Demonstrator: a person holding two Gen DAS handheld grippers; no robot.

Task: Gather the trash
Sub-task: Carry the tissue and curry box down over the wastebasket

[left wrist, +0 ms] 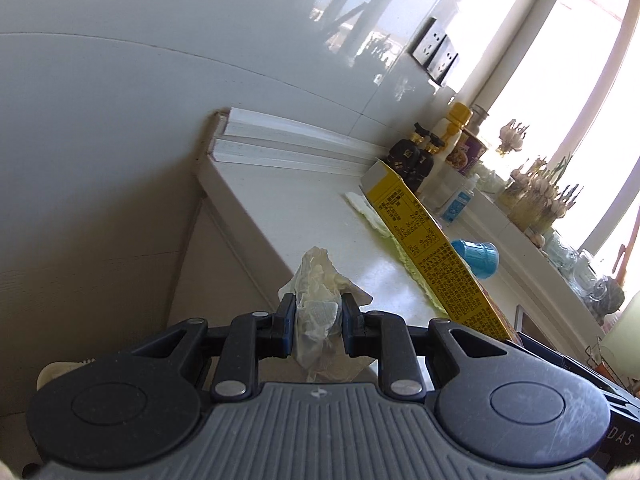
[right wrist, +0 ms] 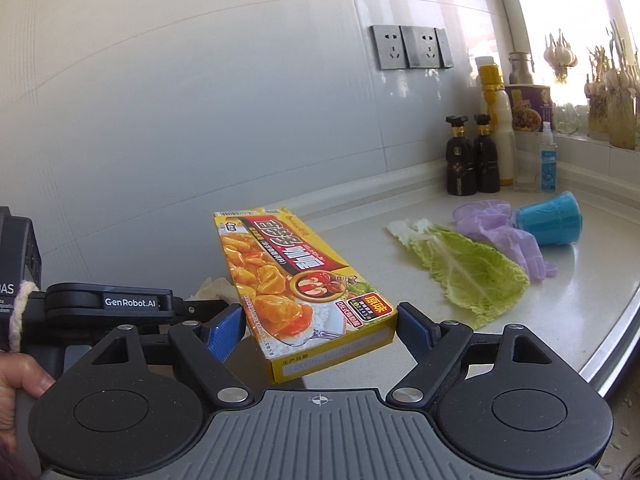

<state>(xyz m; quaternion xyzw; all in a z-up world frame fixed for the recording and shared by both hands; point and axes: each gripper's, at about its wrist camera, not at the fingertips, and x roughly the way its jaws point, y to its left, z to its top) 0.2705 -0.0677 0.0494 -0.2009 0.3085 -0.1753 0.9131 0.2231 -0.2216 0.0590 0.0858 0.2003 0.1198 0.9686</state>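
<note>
Left tongs [left wrist: 318, 316] clamped on crumpled white tissue [left wrist: 316, 280], right tongs [right wrist: 320, 326] pinching yellow cardboard curry box [right wrist: 296, 280]; beyond the box, green cabbage leaf [right wrist: 468, 272], purple glove [right wrist: 504, 232], blue cup [right wrist: 552, 220] remain on the white surface [right wrist: 580, 300]

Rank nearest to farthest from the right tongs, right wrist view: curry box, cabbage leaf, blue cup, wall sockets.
1. curry box: between the fingers of the right tongs.
2. cabbage leaf: right, flat on the counter.
3. blue cup: farther right, on its side.
4. wall sockets: up on the back wall.
</note>
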